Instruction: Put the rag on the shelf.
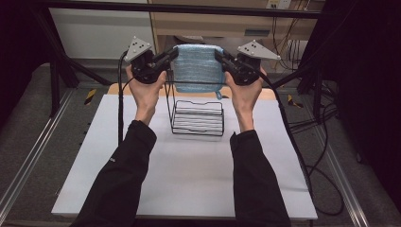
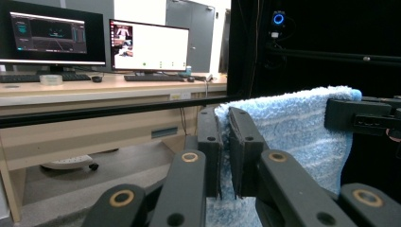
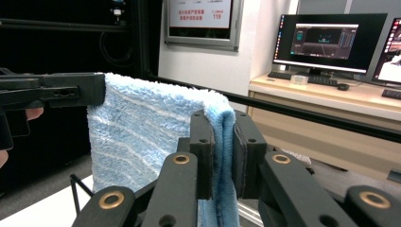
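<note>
A person's two hands hold a light blue towel (image 1: 198, 68) stretched flat and upright in the air, one gripper pinching each of its upper corners. In the high view the left gripper (image 1: 173, 56) grips the towel's left top corner and the right gripper (image 1: 220, 56) its right top corner, the cloth hanging straight down between the two sets of fingers.

The left gripper view looks along that gripper's own black fingers (image 2: 208, 142), which stand nearly together with the towel's (image 2: 298, 132) edge squeezed between them; the cloth runs off to the far side, where the other gripper's fingers (image 2: 352, 116) clamp its far corner. The right gripper view gives the mirror of it: its fingers (image 3: 203, 151) narrow on a folded edge of the towel (image 3: 137, 137), the opposite gripper's fingers (image 3: 71, 90) biting the far corner.

Below the fingers and just behind the hands, a black wire rack (image 1: 196, 111) stands on the white tabletop (image 1: 189, 179); the towel's lower edge hangs at about the level of the rack's top rail, though whether the two touch cannot be told. A small loop at the towel's lower right corner dangles beside that rail. Black sleeves (image 1: 123, 179) reach in from the near edge of the tabletop. Beyond the fingers, in both gripper views, lit monitors (image 2: 149, 45) sit on a wooden desk (image 2: 94, 90).
</note>
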Tool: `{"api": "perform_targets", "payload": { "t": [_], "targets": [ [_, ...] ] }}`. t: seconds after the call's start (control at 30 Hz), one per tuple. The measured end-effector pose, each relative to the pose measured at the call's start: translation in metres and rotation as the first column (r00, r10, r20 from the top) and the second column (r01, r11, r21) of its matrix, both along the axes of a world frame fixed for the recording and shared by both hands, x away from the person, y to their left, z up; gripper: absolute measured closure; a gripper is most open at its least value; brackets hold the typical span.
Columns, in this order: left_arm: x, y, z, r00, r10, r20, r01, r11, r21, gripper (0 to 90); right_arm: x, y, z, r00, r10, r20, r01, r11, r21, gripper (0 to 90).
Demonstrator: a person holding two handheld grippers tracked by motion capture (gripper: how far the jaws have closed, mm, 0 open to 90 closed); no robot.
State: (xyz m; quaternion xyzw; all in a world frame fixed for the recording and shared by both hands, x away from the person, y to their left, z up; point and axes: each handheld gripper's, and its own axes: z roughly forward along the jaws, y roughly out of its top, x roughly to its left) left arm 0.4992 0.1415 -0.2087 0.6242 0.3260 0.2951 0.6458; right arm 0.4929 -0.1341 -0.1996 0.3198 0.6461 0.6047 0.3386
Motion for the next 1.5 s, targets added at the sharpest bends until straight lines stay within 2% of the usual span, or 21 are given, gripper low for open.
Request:
{"api": "perform_targets", "payload": {
  "t": [0.27,0.53,0.57,0.63,0.83,0.97,1.03,1.17,1.4,1.5],
  "targets": [
    [-0.001,-0.001,-0.008,0.9995,-0.021,-0.024,0.021,0.9995,0.024,83.9,-0.002,-0.003,-0.011,0.9996,0.004,-0.027,-0.004,1.000,-0.003,80.9],
    [-0.009,0.000,-0.010,0.9985,-0.050,-0.024,0.051,0.9976,0.047,83.8,-0.010,-0.008,-0.017,0.9991,0.026,-0.034,-0.025,1.000,0.004,80.5],
    [-0.010,0.002,-0.010,0.9986,-0.047,-0.024,0.049,0.9967,0.065,83.8,-0.011,-0.008,-0.018,0.9989,0.028,-0.037,-0.028,1.000,0.002,80.5],
    [-0.010,0.002,-0.011,0.9984,-0.048,-0.029,0.050,0.9960,0.074,83.8,-0.012,-0.008,-0.019,0.9986,0.030,-0.042,-0.031,1.000,-0.005,80.4],
    [-0.016,0.004,-0.014,0.9972,-0.069,-0.028,0.071,0.9940,0.083,83.7,-0.016,-0.009,-0.021,0.9981,0.045,-0.042,-0.046,0.999,-0.021,80.2],
    [-0.019,0.005,-0.017,0.9961,-0.080,-0.037,0.083,0.9918,0.097,83.6,-0.018,-0.010,-0.023,0.9969,0.055,-0.056,-0.057,0.998,-0.028,79.9],
    [-0.021,0.005,-0.018,0.9959,-0.082,-0.039,0.086,0.9893,0.118,83.5,-0.019,-0.010,-0.024,0.9959,0.060,-0.068,-0.062,0.998,-0.032,79.7],
    [-0.025,0.006,-0.020,0.9946,-0.094,-0.044,0.098,0.9876,0.122,83.4,-0.021,-0.012,-0.027,0.9944,0.072,-0.077,-0.075,0.996,-0.038,79.6],
    [-0.029,0.011,-0.023,0.9893,-0.123,-0.080,0.132,0.9823,0.133,82.7,-0.027,-0.013,-0.029,0.9885,0.107,-0.107,-0.114,0.992,-0.058,79.0],
    [-0.031,0.012,-0.026,0.9866,-0.127,-0.103,0.140,0.9807,0.136,82.0,-0.028,-0.012,-0.031,0.9863,0.114,-0.119,-0.124,0.989,-0.080,78.7]
  ]
}}
